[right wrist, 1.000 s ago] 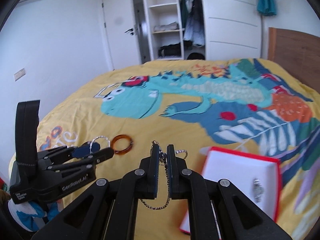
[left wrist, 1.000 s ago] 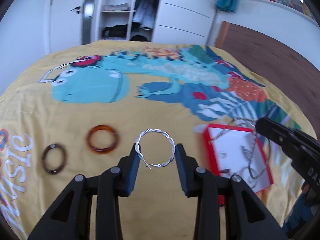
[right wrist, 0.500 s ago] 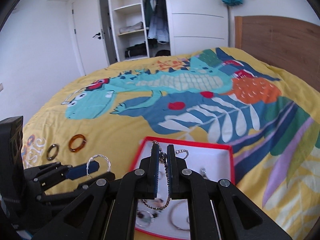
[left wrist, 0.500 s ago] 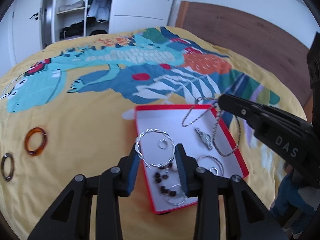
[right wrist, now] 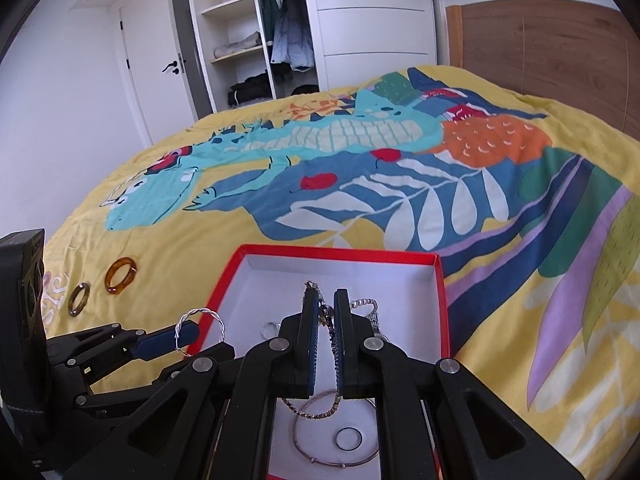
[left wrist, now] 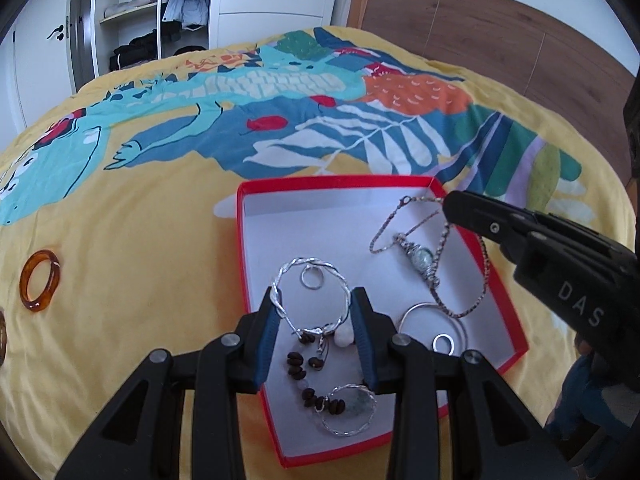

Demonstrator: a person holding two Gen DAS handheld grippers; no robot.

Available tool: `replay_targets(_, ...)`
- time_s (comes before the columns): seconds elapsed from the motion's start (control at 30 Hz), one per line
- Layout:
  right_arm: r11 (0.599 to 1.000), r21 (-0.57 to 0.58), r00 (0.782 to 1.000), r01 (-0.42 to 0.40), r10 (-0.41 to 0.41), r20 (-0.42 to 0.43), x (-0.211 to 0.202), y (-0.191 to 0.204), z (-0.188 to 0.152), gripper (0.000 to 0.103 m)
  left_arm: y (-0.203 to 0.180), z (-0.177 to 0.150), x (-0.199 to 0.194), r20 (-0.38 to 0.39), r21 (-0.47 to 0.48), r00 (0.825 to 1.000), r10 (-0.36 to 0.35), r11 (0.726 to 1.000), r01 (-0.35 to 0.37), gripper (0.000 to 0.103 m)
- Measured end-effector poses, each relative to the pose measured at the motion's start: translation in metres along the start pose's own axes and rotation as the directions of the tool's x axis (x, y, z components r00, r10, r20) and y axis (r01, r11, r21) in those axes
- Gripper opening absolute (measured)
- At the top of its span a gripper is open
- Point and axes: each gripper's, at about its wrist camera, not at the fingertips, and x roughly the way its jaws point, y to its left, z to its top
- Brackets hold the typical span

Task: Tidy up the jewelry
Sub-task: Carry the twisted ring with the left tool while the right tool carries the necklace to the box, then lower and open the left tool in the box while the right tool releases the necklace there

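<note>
Twisted silver bangle (left wrist: 310,294) sat clamped between the blue pads of the left gripper (left wrist: 315,312), jaws part-way open across its width, held above the near-left part of the red box (left wrist: 241,248). Silver chain (left wrist: 460,276) was pinched in the right gripper (right wrist: 325,334), jaws nearly closed on it, its loop hanging over the right half of the box.

Box had a white floor and lay open on the yellow dinosaur-print bedspread (left wrist: 140,240). Inside: small silver ring (left wrist: 312,280), pendant with a pale green stone (left wrist: 418,258), thin silver bangle (right wrist: 336,432), brown bead bracelet (left wrist: 308,376), wire-rimmed green disc (left wrist: 352,410).

Outside the box, on the bedspread to its left: amber ring (left wrist: 40,280), and beside that a darker ring (right wrist: 78,299), both well apart from the box.

Background: open wardrobe (right wrist: 256,40), wooden headboard (left wrist: 500,40).
</note>
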Motion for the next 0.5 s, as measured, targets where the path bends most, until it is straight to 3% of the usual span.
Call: replay_targets(0.5, 1.0, 0.016, 0.999, 0.007, -0.006, -0.052, 0.016, -0.009, -0.017, 0.007, -0.003, -0.01, 0.018, -0.038, 0.017, 0.999, 0.007, 1.0, -0.006, 0.033)
